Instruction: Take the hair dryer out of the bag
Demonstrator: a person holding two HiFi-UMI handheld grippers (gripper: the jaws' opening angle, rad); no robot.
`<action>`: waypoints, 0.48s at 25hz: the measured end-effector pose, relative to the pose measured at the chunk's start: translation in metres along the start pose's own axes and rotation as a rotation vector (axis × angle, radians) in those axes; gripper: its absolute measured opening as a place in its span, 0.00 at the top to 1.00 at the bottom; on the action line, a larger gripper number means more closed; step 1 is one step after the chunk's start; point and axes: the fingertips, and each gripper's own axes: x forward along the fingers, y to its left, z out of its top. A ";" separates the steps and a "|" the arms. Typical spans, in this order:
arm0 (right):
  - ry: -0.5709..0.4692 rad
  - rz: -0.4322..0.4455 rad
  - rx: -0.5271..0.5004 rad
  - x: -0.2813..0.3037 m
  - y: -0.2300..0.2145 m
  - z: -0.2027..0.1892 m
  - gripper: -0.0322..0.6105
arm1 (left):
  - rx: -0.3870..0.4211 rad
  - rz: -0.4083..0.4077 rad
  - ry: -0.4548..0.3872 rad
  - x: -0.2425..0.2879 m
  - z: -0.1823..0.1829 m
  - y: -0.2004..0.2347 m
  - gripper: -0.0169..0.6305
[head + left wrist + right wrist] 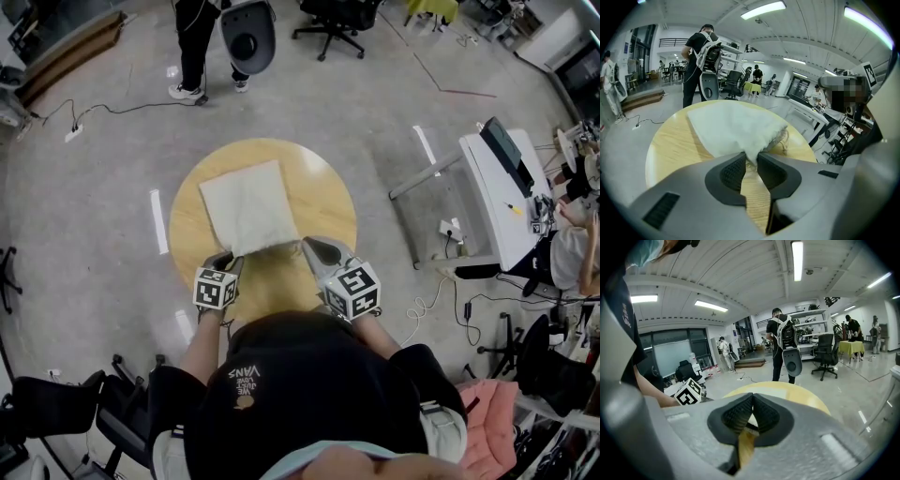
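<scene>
A white cloth bag (248, 211) lies flat on the round wooden table (323, 187). No hair dryer shows; the cloth hides whatever is inside. My left gripper (228, 258) is at the bag's near left corner. In the left gripper view its pads (737, 169) pinch a fold of the bag (731, 126), whose gathered mouth with a drawstring (783, 138) faces right. My right gripper (307, 246) sits at the near right corner. The right gripper view shows this gripper (751, 401) with its tips touching, and I cannot tell whether any cloth is caught between them.
A person (199, 42) stands on the floor beyond the table, beside a black office chair (337, 23). A white desk (497, 192) stands to the right, with cables on the floor near it. Dark chairs (56, 403) crowd the lower left.
</scene>
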 end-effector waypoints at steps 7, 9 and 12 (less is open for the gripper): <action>0.006 0.011 0.006 0.008 0.005 -0.005 0.95 | -0.015 -0.045 0.022 -0.003 0.013 0.003 0.85; 0.006 0.011 0.006 0.009 0.003 -0.008 0.95 | -0.027 -0.058 0.028 -0.003 0.017 0.002 0.85; 0.013 0.020 -0.001 0.013 0.005 -0.011 0.95 | -0.038 -0.075 0.034 -0.004 0.022 0.003 0.86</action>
